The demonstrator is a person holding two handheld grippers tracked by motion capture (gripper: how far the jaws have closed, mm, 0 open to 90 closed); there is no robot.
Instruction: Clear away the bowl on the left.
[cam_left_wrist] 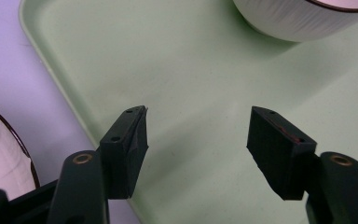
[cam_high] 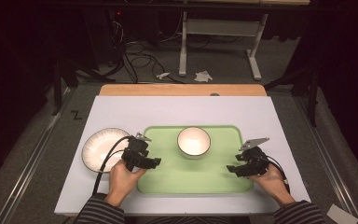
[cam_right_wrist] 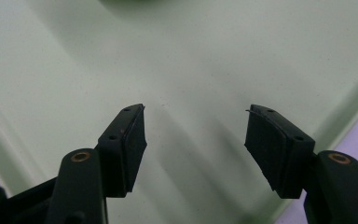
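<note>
Item: white bowl [cam_high: 194, 142], glazed ware by the look of it, ribbed outer wall and thin dark rim, standing upright and mouth up on the far half of a pale green tray [cam_high: 168, 179]; nothing can be seen inside it. Position: ahead of both tools and between them, ahead and to the right of the left gripper [cam_high: 142, 156], ahead and to the left of the right gripper [cam_high: 248, 165], touching neither. In the left gripper view its lower wall [cam_left_wrist: 298, 21] sits at the upper right, well beyond the jaw tips. Tool state: left gripper [cam_left_wrist: 198, 140] has its jaws spread wide over bare tray, nothing between them; right gripper [cam_right_wrist: 196, 137] likewise, jaws wide apart and empty above the tray [cam_right_wrist: 191, 60] near its right rim. Orientation: the bowl is round, so it has no long axis on the table and points no particular way; its only axis is vertical, opening upward. Handling, as a judgement: rigid, probably moderately heavy for its size, smooth and liable to slip, and breakable if knocked or dropped. The best hold is likely the rim, one jaw inside and one outside the wall, on the side nearest the chosen gripper. Accessory: a white plate [cam_high: 100, 149] lies on the table just left of the left gripper, off the tray.
</note>
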